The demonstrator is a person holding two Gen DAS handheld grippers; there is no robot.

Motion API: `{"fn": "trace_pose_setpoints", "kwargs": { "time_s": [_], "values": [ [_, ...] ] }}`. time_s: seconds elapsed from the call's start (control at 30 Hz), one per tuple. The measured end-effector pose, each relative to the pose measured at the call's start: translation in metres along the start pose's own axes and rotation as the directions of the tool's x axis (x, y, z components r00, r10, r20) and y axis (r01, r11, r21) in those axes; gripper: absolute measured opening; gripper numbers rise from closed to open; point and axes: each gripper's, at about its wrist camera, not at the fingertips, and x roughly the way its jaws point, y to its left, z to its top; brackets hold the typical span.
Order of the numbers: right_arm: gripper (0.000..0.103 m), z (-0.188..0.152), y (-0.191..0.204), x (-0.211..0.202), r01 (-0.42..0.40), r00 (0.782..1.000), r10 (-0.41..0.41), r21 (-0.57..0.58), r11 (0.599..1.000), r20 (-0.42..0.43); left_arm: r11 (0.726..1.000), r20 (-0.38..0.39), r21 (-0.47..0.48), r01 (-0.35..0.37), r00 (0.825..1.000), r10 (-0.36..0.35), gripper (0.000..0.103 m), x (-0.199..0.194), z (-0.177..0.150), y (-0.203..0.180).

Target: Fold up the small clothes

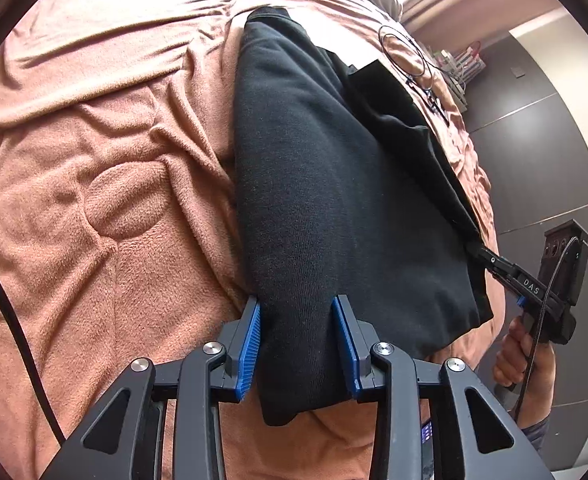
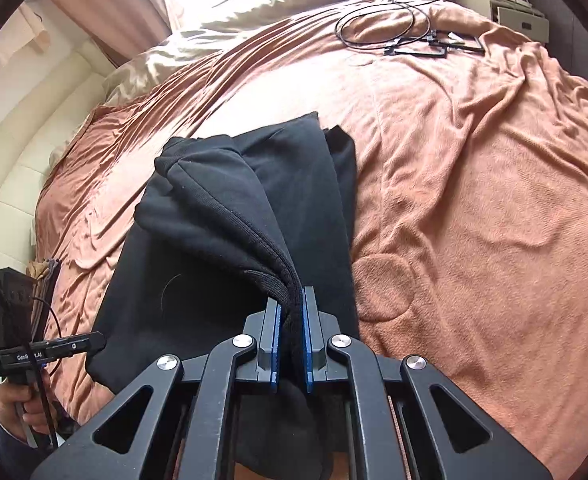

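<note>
black garment (image 1: 334, 184) hides both claws' blue pads (image 1: 249, 344).

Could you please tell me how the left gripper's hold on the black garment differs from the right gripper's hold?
The left gripper stands wider, its fingers around a thick folded bundle of the black garment; the right gripper is nearly shut, pinching a thin ribbed edge. Both have garment between blue-padded fingers over the pink blanket.
</note>
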Motion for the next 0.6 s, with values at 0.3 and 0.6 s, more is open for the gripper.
{"fn": "trace_pose_setpoints", "kwargs": {
  "time_s": [0.3,0.6],
  "values": [
    [0.008,-0.018,-0.009,0.021,0.018,0.998,-0.018,0.008,1.000,-0.063,0.996,-0.017,0.059,-0.069,0.997,0.071,0.048,0.016,-0.001,-0.003],
    [0.055,0.004,0.038,0.004,0.135,0.990,-0.142,-0.197,0.971,-0.023,0.998,0.117,-0.025,-0.052,0.992,0.054,0.050,-0.008,0.028,0.009]
  ]
}}
